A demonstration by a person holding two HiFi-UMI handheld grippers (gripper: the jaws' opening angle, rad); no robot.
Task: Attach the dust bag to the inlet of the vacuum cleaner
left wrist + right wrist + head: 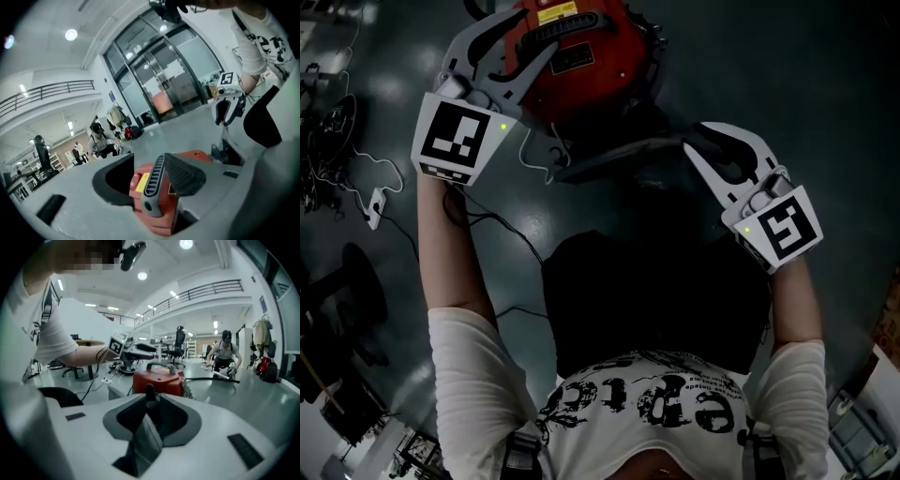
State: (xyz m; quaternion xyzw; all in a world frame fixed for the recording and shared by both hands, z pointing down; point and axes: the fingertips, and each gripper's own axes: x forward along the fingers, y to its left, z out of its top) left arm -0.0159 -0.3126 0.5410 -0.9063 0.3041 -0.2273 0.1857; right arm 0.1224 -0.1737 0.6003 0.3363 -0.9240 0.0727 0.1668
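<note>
A large dark mass (656,300), possibly the dust bag, lies between the grippers, its outline lost in shadow. Just beyond it stands the red drum-shaped vacuum cleaner (581,56), cut off by the frame edge, its inlet hidden. The left gripper (534,33) has its jaws apart, empty, with the vacuum showing through the gap. The right gripper (698,145) has its jaws together, and nothing between them can be made out

Right tool (149,401) in near foreground, jaws closed together, red vacuum cleaner (157,381) with dark handle on the floor just beyond, black hose (211,379) running right, left tool (143,351) above its left side, crouching person (224,357) far right.
</note>
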